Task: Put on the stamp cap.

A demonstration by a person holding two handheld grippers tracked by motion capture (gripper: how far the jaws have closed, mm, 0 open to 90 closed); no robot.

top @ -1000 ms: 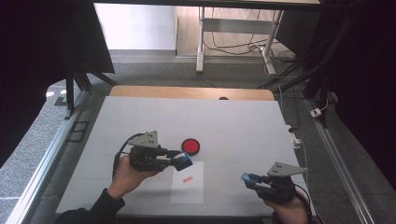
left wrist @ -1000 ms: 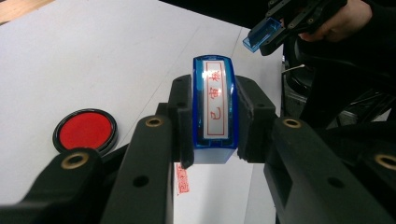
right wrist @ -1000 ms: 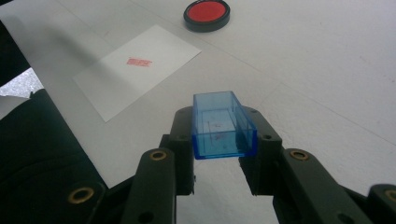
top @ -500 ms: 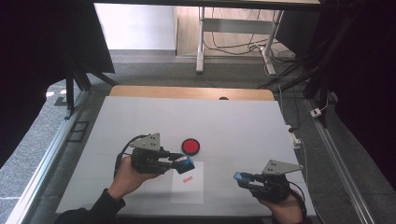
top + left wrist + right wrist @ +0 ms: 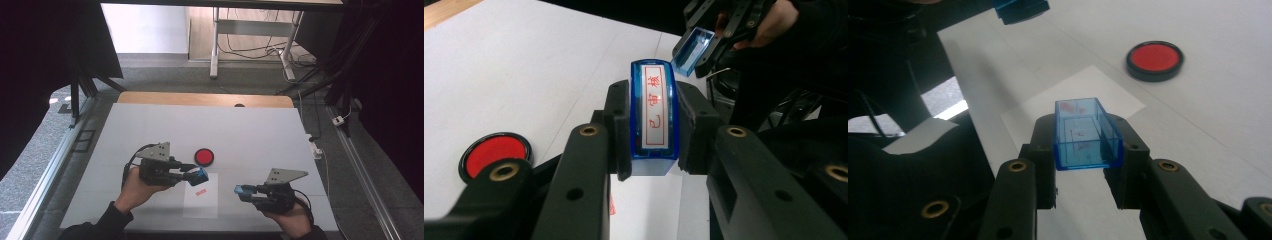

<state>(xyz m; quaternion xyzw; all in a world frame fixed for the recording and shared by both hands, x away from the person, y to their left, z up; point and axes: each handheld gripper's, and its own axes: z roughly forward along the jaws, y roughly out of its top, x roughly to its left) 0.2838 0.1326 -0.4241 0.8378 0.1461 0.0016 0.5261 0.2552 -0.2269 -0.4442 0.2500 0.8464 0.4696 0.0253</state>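
Note:
My left gripper (image 5: 194,175) is shut on a blue stamp (image 5: 202,176) and holds it just above the top edge of a white paper sheet (image 5: 202,202). In the left gripper view the stamp (image 5: 654,115) shows its white face with red characters, pinched between the jaws of the left gripper (image 5: 653,150). My right gripper (image 5: 246,191) is shut on the stamp's clear blue cap (image 5: 243,189), right of the paper and pointing left. The cap (image 5: 1084,135) lies open-side up between the right gripper's (image 5: 1083,157) jaws. A red mark (image 5: 201,192) is printed on the paper.
A round red ink pad (image 5: 204,156) sits on the white table (image 5: 150,130) just beyond the paper, also seen as the ink pad (image 5: 1154,59) in the right gripper view. A wooden strip runs along the table's far edge. Metal rails flank both sides.
My right gripper has moved left with the cap, closer to the paper and the left gripper. The left gripper has kept still with the stamp.

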